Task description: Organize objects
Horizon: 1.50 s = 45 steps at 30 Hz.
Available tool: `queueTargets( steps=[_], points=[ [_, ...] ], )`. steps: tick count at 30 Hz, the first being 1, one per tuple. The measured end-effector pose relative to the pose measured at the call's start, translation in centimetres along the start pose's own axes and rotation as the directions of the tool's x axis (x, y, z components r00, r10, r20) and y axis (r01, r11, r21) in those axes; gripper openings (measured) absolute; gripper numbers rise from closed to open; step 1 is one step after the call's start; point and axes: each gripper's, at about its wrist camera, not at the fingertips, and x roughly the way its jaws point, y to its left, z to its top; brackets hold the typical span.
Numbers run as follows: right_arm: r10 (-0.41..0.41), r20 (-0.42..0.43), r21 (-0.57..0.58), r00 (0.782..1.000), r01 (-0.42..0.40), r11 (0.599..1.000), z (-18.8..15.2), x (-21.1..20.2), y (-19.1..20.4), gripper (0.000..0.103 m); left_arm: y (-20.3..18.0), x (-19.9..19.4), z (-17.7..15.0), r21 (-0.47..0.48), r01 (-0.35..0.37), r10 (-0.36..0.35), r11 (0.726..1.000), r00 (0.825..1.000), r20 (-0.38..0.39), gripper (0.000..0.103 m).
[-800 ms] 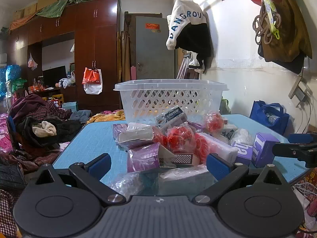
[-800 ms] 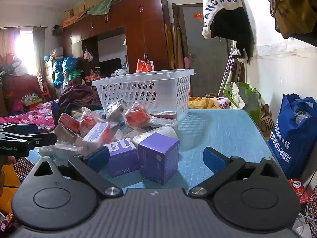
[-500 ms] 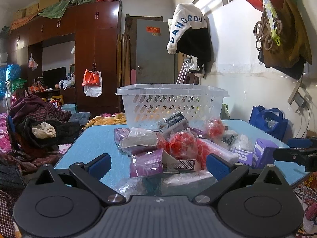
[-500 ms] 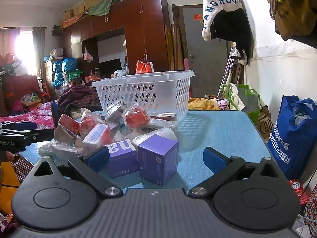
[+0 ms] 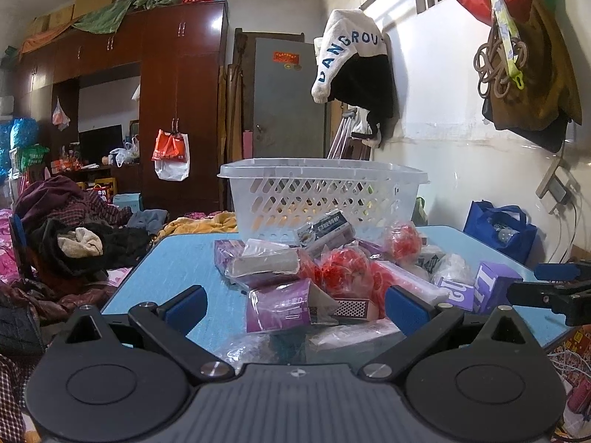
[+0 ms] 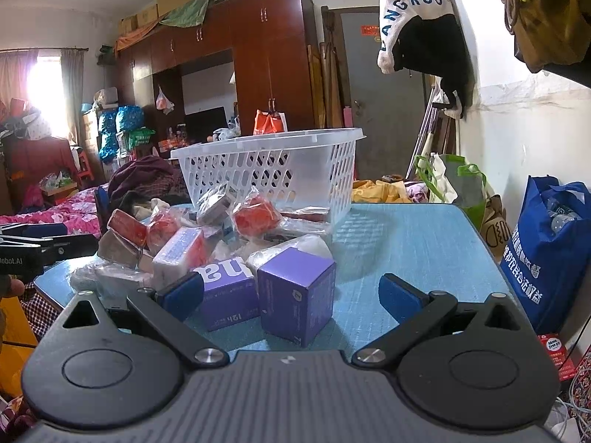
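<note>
Fingers [image 6: 400,297] spread wide, empty; purple box [image 6: 295,301] sits between them.

Basket [image 5: 321,192] stands at the tabletop's [image 5: 177,262] far side. Wrapped packets [image 5: 332,269] lie heaped before it; two boxes [image 6: 295,295] sit nearest.

The hanging white garment [image 6: 413,18], up beyond the right fingers, reads "LANGROU". The purple box [image 6: 227,291] beside the right gripper's left finger shows "na" upside down and "12h". The other gripper's body [image 6: 22,258] reads "Robot.AI".
</note>
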Motion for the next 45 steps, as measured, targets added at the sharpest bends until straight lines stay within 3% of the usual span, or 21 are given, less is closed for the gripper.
queueTargets(
  steps=[14,45],
  points=[
    [0.003,-0.003,-0.007,1.000,-0.003,1.000,-0.08,-0.02,0.07,0.103,0.17,0.14,-0.03,-0.009,0.028,-0.028,1.000,1.000,-0.004,0.103],
    [0.002,0.002,-0.032,1.000,-0.002,0.999,-0.23,0.14,0.69,0.103,0.06,0.63,-0.34,0.006,0.008,-0.008,1.000,1.000,-0.016,0.103]
  ],
)
